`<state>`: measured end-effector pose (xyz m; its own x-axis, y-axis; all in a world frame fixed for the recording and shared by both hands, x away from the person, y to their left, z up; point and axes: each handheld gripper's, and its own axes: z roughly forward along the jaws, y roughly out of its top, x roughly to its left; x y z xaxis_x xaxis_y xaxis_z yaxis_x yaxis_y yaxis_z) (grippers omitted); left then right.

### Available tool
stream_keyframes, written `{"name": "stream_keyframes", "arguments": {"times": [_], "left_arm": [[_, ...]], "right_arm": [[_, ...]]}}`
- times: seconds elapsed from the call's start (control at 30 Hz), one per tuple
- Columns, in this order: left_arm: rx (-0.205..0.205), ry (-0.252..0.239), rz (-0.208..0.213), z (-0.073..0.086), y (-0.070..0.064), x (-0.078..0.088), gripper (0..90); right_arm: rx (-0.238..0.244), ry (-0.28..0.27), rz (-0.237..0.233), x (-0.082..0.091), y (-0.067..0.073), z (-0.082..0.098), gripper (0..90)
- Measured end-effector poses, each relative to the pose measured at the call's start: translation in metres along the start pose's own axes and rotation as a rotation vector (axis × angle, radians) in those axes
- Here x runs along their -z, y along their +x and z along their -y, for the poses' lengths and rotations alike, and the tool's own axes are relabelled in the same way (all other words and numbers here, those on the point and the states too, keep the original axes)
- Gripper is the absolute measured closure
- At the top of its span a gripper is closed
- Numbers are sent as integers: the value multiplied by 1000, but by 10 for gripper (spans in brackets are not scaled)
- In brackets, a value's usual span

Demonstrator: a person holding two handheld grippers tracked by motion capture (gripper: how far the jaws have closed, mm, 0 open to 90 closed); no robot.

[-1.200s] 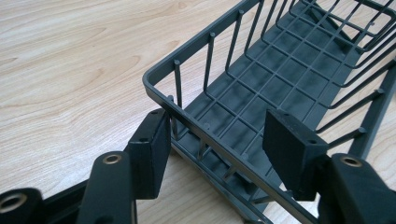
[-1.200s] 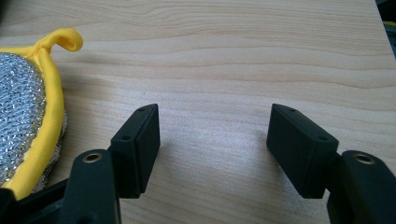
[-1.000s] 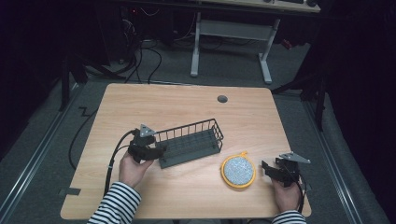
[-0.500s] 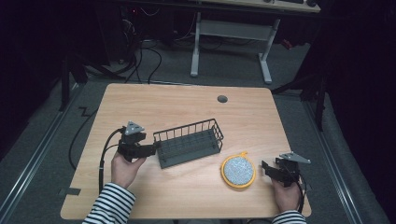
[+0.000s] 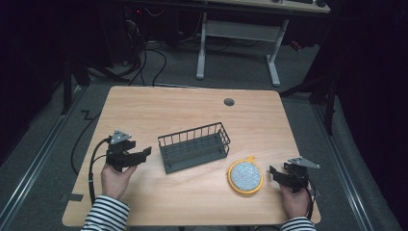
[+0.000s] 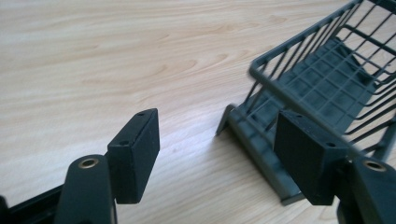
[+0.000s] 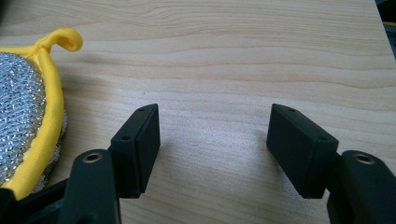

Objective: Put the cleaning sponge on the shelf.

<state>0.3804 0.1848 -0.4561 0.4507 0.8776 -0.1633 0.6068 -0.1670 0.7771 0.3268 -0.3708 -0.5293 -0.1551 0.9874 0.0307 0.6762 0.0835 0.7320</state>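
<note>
A dark wire basket (image 5: 195, 147) stands empty on the middle of the wooden table (image 5: 192, 110). My left gripper (image 5: 144, 153) lies a little to the left of it, pointing at its near left end. Its jaws have just been opening and stand open with nothing between them. In the left gripper view the basket (image 6: 327, 70) sits ahead, partly behind the right jaw, and my left gripper (image 6: 217, 116) has bare wood in its gap. A round silver scrubber with a yellow rim (image 5: 245, 175) lies right of the basket. My right gripper (image 5: 274, 172) rests open beside it; the scrubber (image 7: 23, 102) shows left of the right gripper (image 7: 214, 112).
A small round grommet (image 5: 229, 102) sits near the table's far edge. Cables trail from both grippers over the near edge. Beyond the table are a white desk frame (image 5: 238, 33) and dark floor.
My left gripper has let go of the basket's left end, opened, and drawn back to the left. The basket and the right gripper have stayed where they were.
</note>
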Motion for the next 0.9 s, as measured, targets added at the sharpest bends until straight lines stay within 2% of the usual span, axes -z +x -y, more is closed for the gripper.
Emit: {"name": "stream_keyframes", "arguments": {"times": [0.23, 0.47, 0.87, 0.9], "left_arm": [[50, 10, -18, 20, 15, 5, 323], [88, 20, -32, 37, 27, 3, 319], [111, 34, -63, 53, 36, -4, 317], [101, 47, -79, 56, 36, -7, 317]], "right_arm": [[4, 1, 4, 0, 0, 0, 352], [8, 3, 7, 0, 1, 0, 352], [25, 4, 17, 0, 2, 0, 352], [24, 1, 16, -1, 2, 0, 355]]}}
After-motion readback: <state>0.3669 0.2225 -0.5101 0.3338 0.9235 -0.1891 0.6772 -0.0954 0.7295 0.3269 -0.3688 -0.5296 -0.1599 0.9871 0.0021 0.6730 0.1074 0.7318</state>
